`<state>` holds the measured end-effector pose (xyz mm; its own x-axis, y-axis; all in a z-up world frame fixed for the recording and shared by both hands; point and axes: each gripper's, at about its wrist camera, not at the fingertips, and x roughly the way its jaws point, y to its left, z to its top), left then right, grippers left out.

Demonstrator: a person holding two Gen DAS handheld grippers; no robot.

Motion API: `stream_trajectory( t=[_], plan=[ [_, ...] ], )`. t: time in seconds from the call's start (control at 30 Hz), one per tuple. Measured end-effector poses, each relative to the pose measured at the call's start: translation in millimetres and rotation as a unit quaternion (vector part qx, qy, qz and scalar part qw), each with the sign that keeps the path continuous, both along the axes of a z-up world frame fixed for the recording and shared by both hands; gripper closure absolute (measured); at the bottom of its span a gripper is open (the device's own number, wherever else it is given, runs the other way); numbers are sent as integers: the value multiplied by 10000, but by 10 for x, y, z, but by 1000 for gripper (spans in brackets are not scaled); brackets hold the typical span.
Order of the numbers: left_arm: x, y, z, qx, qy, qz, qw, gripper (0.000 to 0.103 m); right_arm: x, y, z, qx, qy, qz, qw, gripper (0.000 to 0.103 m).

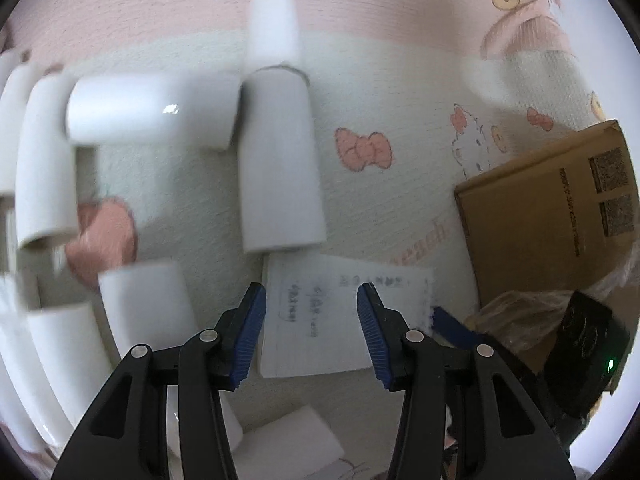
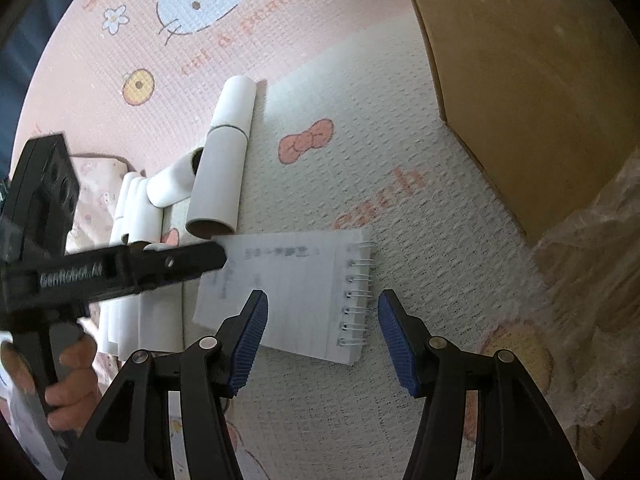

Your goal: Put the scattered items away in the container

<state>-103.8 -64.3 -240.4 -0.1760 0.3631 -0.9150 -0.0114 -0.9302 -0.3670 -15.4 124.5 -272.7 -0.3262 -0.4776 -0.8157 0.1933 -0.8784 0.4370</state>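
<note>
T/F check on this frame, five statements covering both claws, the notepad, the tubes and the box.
1. Both the left claw and the right claw are open and hold nothing. True.
2. The spiral notepad lies flat on the mat. True.
3. The notepad is already inside the cardboard box. False: it is on the mat, outside the box.
4. The white tubes stand upright. False: they lie on their sides.
5. The notepad's coil binding is on the edge nearer the box. True.
</note>
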Motion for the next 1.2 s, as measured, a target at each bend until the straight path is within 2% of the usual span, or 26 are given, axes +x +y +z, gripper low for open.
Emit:
stream_trajectory(
  t=[0.1, 0.2, 0.3, 0.37, 0.53, 0.7, 0.77, 0.83, 1.0, 1.2],
  plan=[
    [-102, 92, 2, -324, -28, -94, 9994, 51, 2, 10, 7, 1, 10, -14, 10000, 48],
    [-104, 170, 26, -420, 0, -271, 9988, 51, 13, -13, 14, 91, 50, 10, 9999, 48],
    [-78, 157, -105, -527, -405, -230, 9975, 51, 16, -12, 10, 129, 57, 42, 9999, 48],
    [-37, 152, -95, -710, -361, -258, 9965, 51, 6, -30, 13, 189, 50, 121, 9997, 48],
    [46, 123, -126, -681, -556, -452, 9951, 51, 9, -107, 22, 497, 97, 390, 9980, 48],
    [19, 114, -141, -509, -742, -340, 9954, 51, -14, -168, 35, 774, 17, 692, 9946, 48],
    [36, 160, -128, -431, -781, -487, 9948, 52, -17, -162, 41, 787, -7, 726, 9943, 49],
    [75, 195, -128, -528, -728, -584, 9942, 55, -8, -130, 39, 758, -22, 676, 9948, 50],
    [144, 84, -84, -362, -708, -456, 9958, 65, -9, -49, 49, 823, -50, 620, 9947, 67],
    [244, -22, 182, -218, -365, -330, 9985, 69, 1, 52, 86, 487, -117, 545, 9973, 74]
  ],
)
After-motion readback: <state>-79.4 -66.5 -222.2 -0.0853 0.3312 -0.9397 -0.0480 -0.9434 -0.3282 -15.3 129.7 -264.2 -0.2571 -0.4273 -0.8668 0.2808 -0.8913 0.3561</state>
